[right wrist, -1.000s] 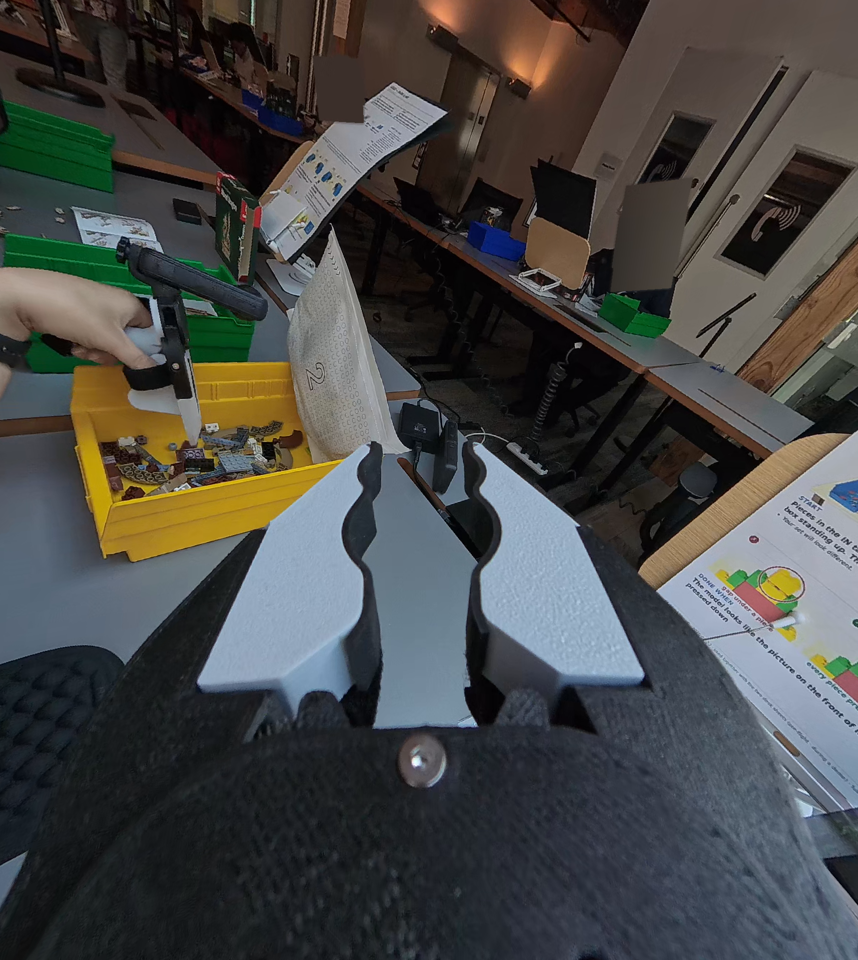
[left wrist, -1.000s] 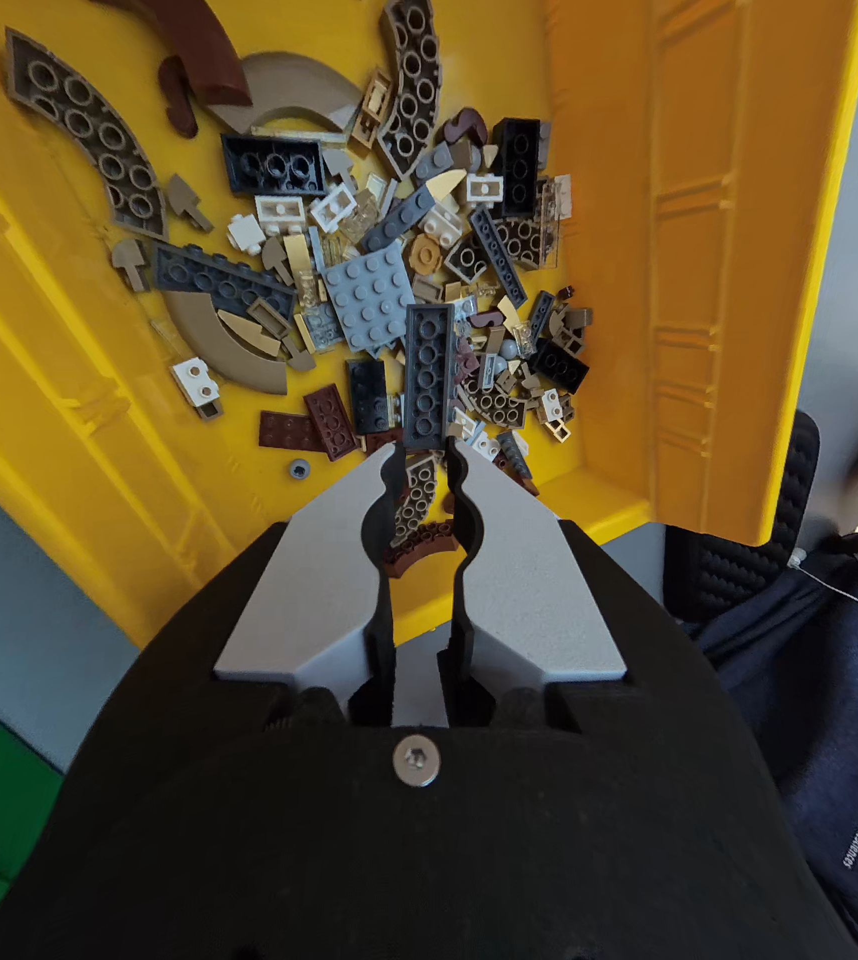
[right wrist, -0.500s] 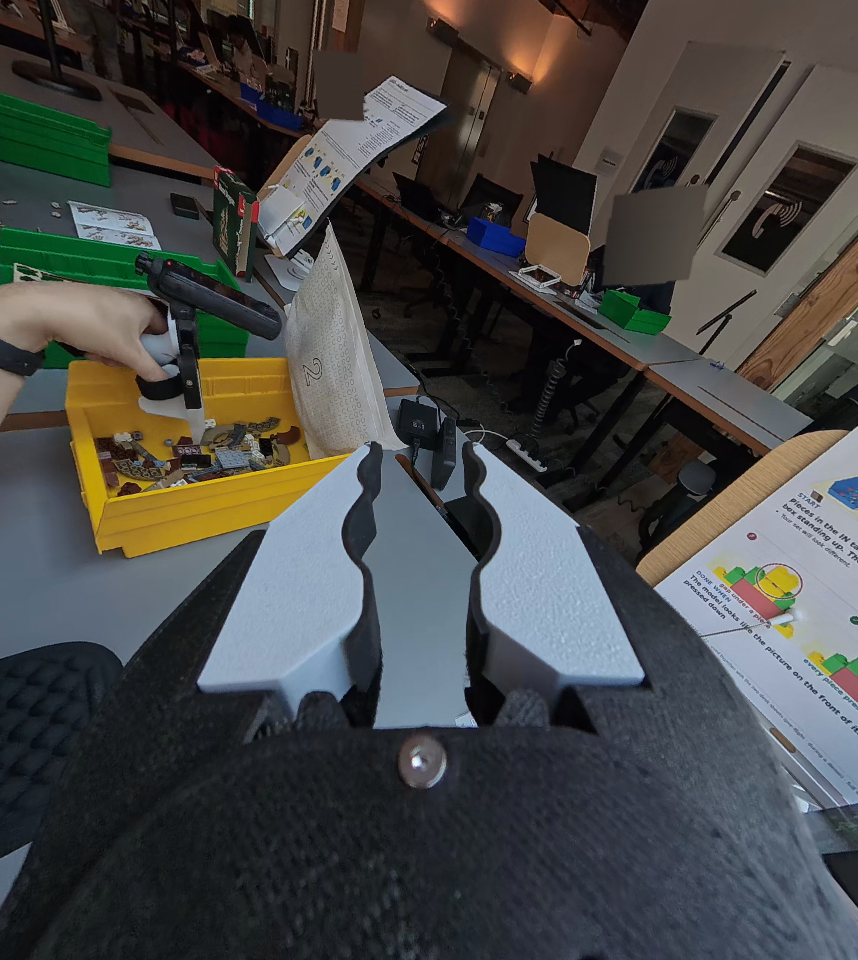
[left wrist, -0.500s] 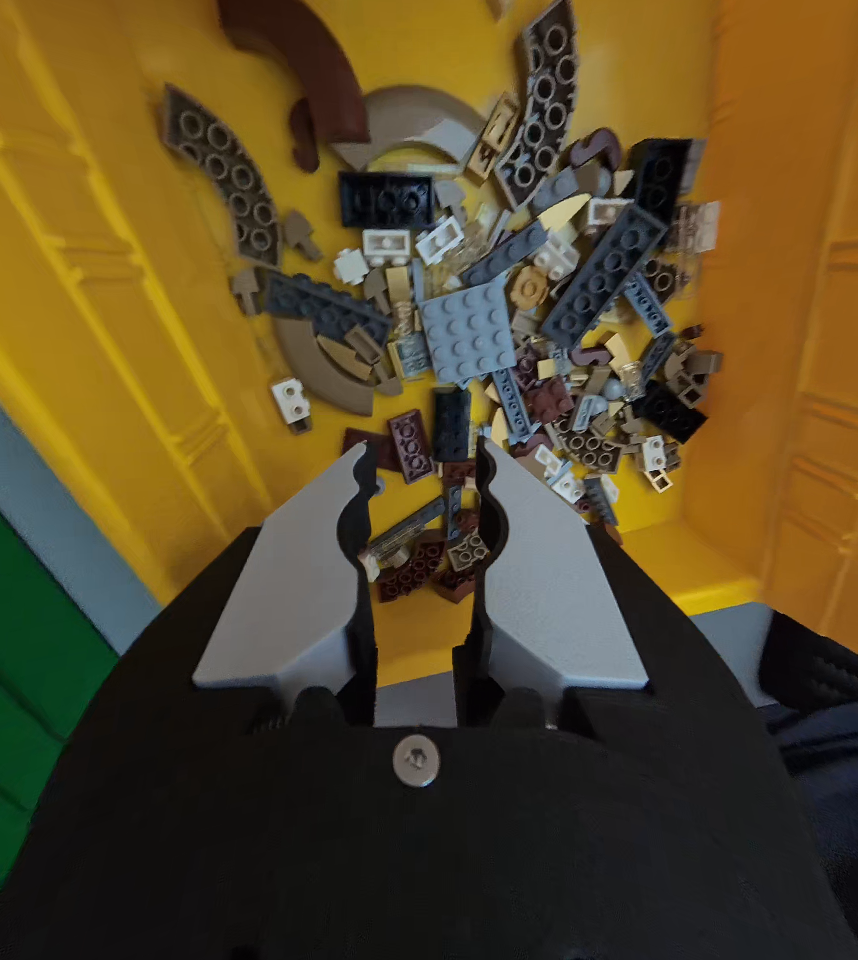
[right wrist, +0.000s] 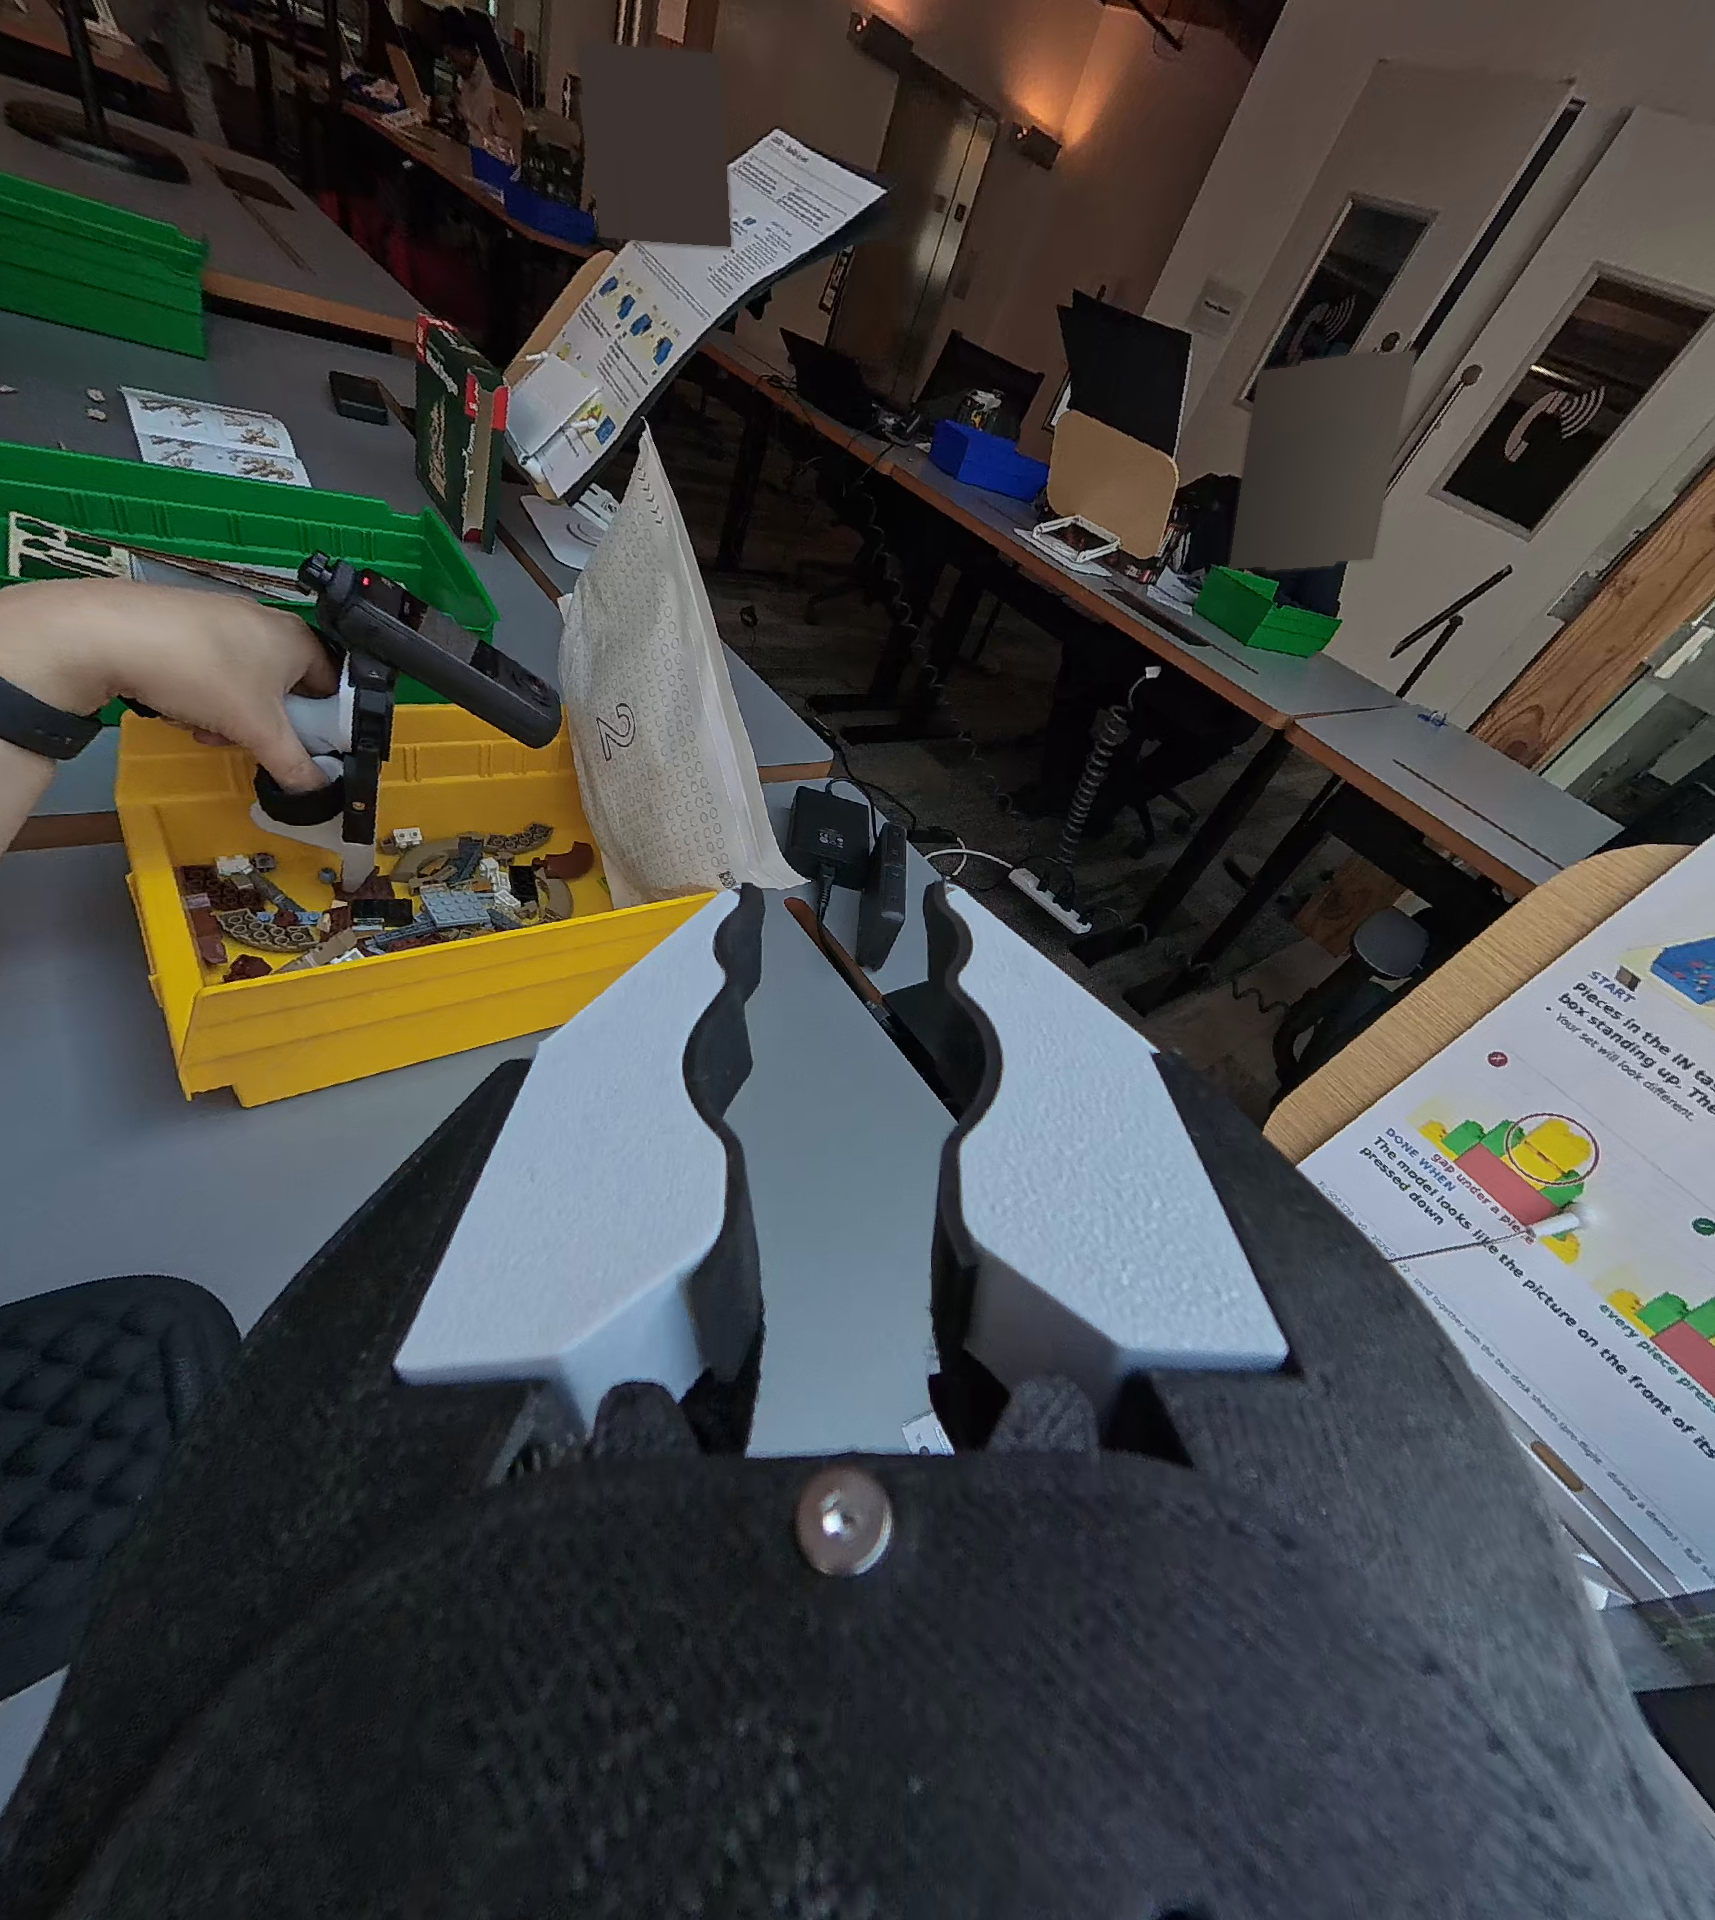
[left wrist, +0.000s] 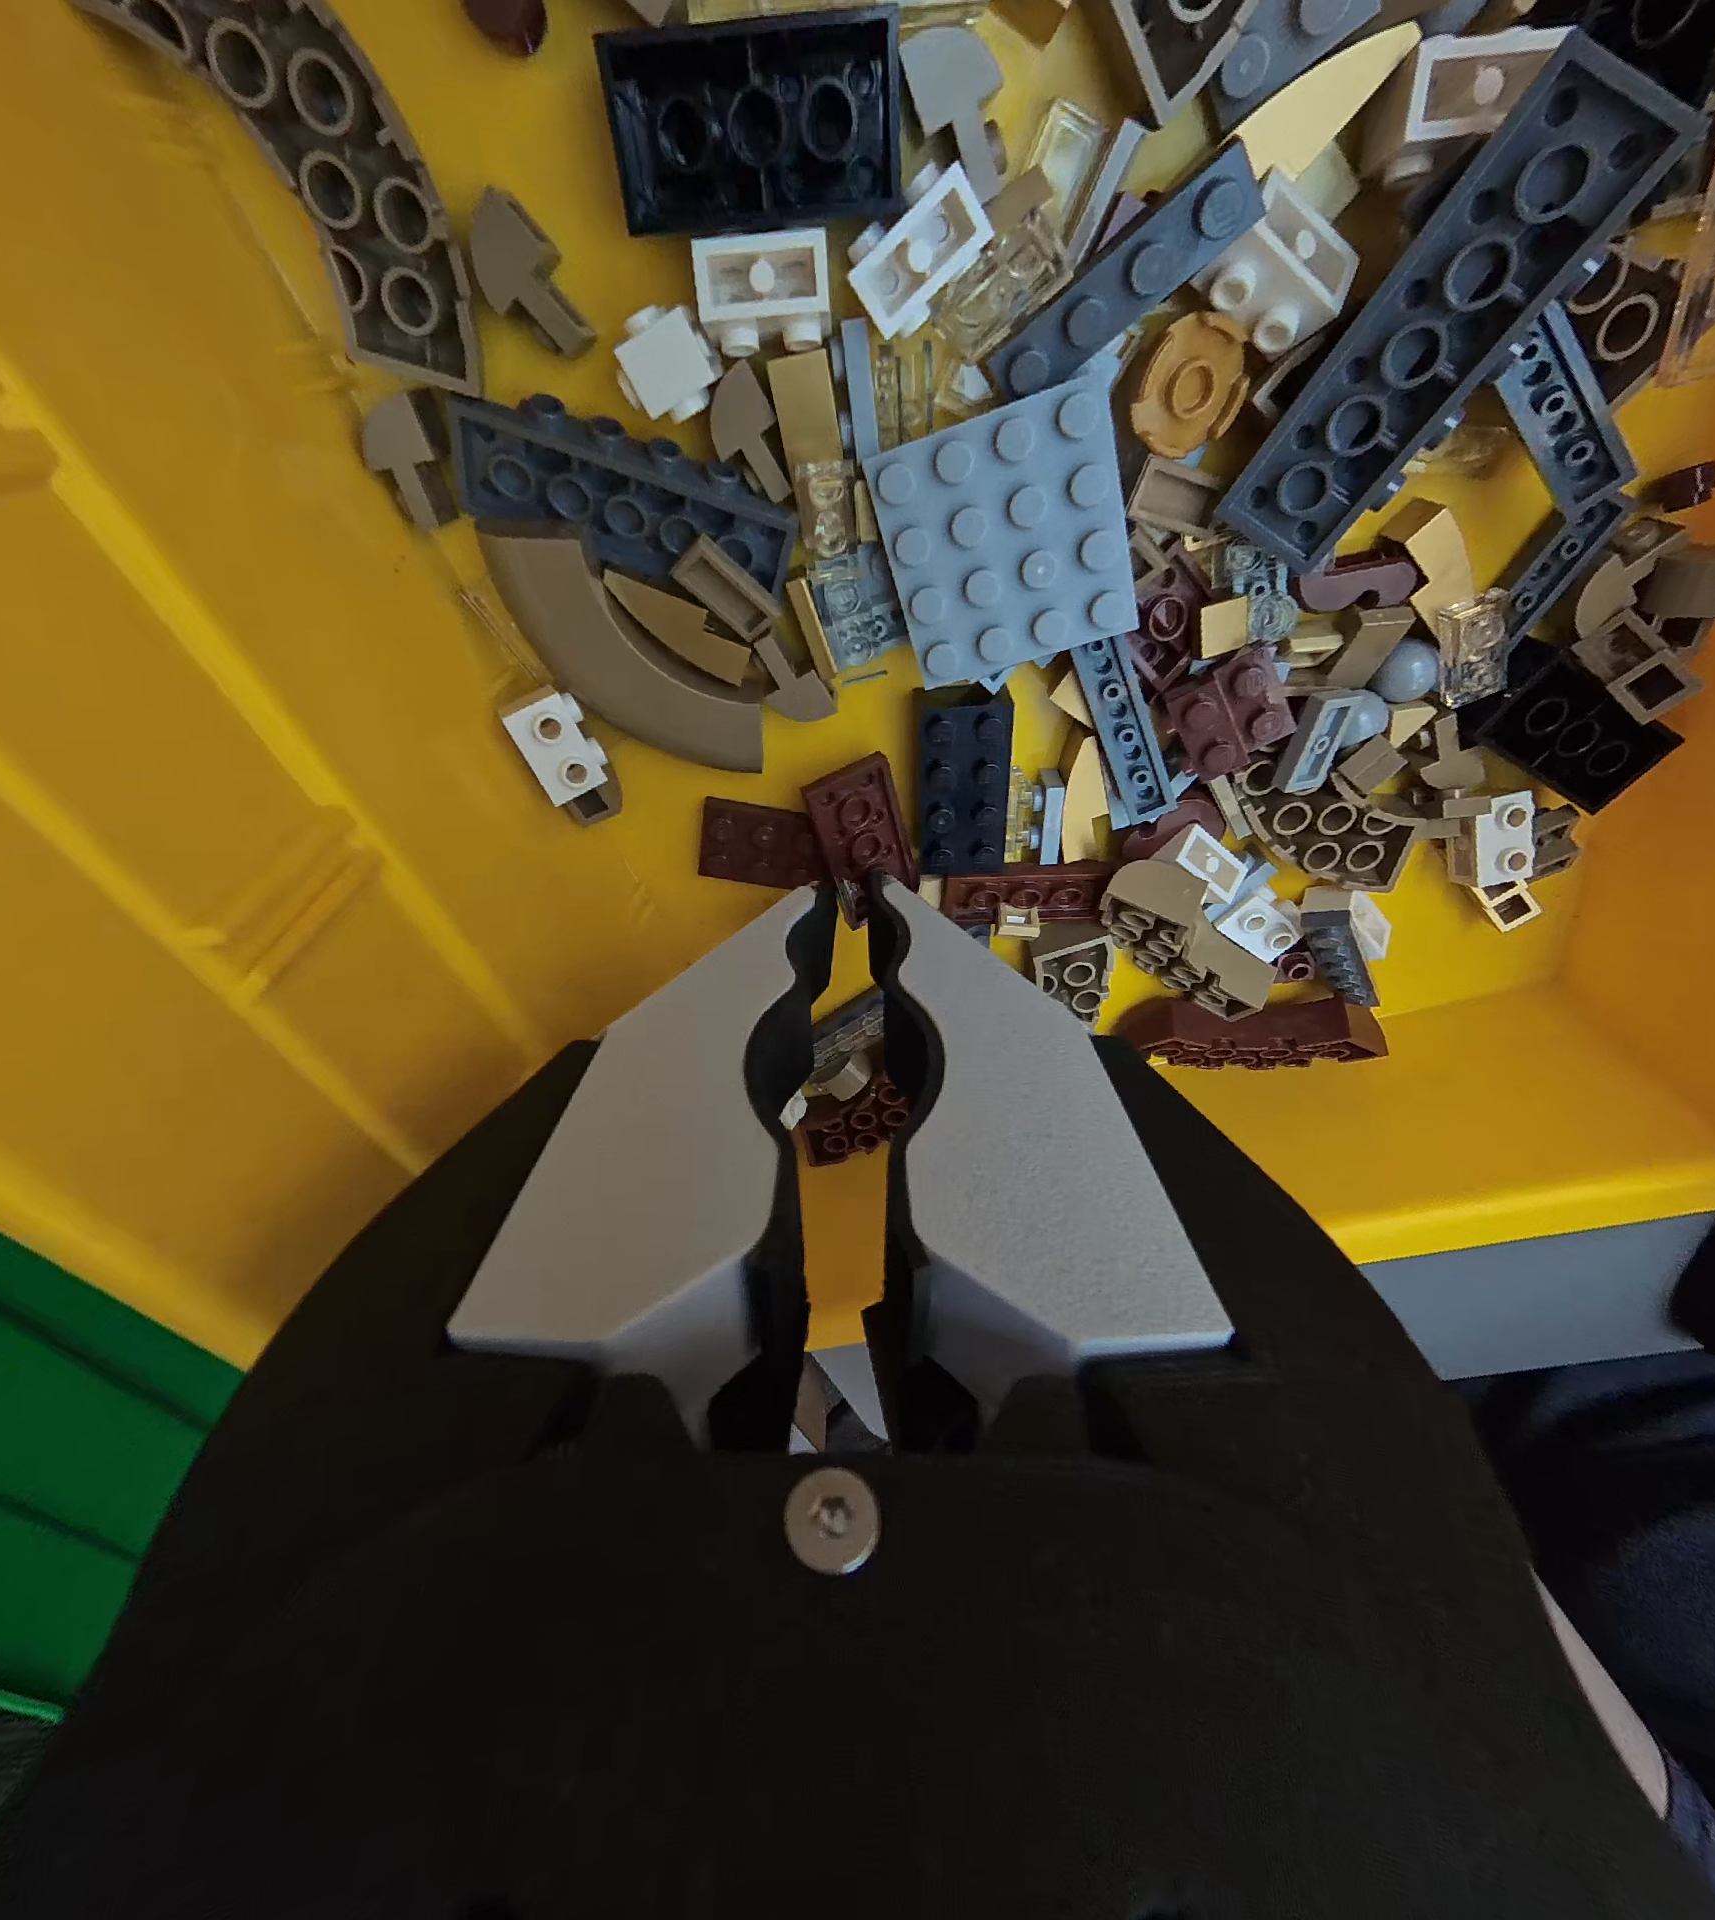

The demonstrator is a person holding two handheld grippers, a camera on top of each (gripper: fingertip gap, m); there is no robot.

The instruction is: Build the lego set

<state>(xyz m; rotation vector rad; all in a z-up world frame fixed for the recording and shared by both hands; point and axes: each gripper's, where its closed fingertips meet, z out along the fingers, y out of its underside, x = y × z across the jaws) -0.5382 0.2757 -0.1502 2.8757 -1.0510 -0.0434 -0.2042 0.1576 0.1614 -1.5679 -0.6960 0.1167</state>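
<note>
The left gripper (left wrist: 851,902) pinches a small dark red plate (left wrist: 858,826) in the yellow bin (left wrist: 157,727), mid-frame. Only the right wrist view shows the hand (right wrist: 198,675) holding it, at left. The right gripper (right wrist: 842,914) gapes empty over the grey table (right wrist: 22,1122).

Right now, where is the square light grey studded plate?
In the left wrist view, the square light grey studded plate lies near the middle of the yellow plastic bin, just right of a dark grey long plate and above a small black plate.
</note>
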